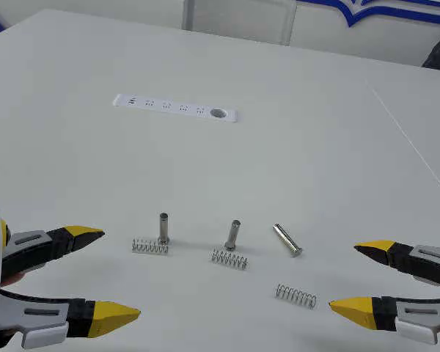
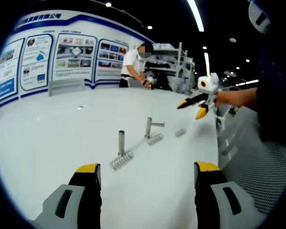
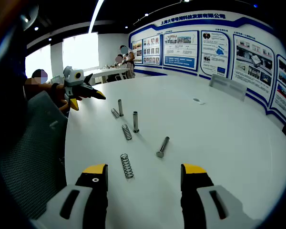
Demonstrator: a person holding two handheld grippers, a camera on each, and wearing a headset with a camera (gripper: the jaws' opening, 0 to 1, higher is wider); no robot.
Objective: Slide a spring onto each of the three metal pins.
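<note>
Lower centre, head view: left pin [image 1: 163, 227] and middle pin [image 1: 233, 235] stand upright, right pin [image 1: 287, 240] lies flat. The left spring [image 1: 149, 246], middle spring [image 1: 229, 258] and right spring [image 1: 295, 295] lie loose just beside them on the white counter [image 1: 279, 161], apparently paired for threading. The left claw [image 1: 121, 273] and right claw [image 1: 343, 275] flank the row at the lower corners, both wide open and empty.

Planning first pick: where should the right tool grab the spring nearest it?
Probably mid-length on the spring, right tool coming from above, jaws across the coils. It lies flat on the table, and a middle grip leaves both ends free for threading.
</note>
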